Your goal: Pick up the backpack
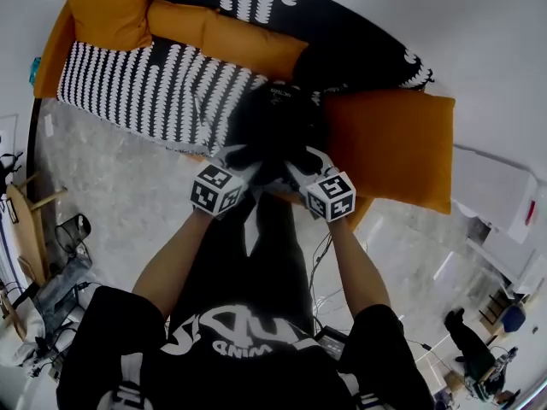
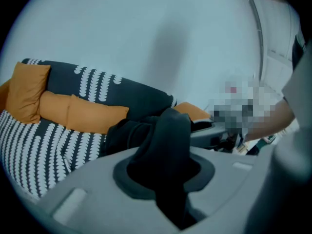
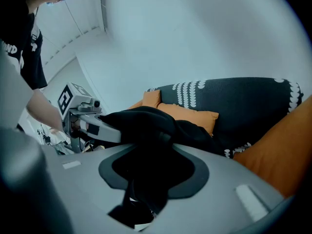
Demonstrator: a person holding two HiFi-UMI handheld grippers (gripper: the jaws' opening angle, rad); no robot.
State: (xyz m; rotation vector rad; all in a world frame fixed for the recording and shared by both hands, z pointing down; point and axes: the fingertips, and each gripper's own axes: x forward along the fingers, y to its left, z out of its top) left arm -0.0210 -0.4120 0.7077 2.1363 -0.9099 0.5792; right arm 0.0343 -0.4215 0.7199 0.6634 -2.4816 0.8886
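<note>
A black-and-white patterned sofa (image 1: 145, 84) runs along the wall, with a big orange cushion (image 1: 389, 143) at one end. The black backpack (image 1: 278, 114) sits on the seat's front edge beside that cushion. The left gripper (image 1: 246, 159) and right gripper (image 1: 297, 165) each pinch a fold of its fabric, jaws nearly closed.

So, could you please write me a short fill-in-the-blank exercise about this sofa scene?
The backpack on the sofa is ____ in colour.
The left gripper and the right gripper are both shut on the ____.
The plain cushion beside the backpack is ____.
Missing words: black; backpack; orange.
</note>
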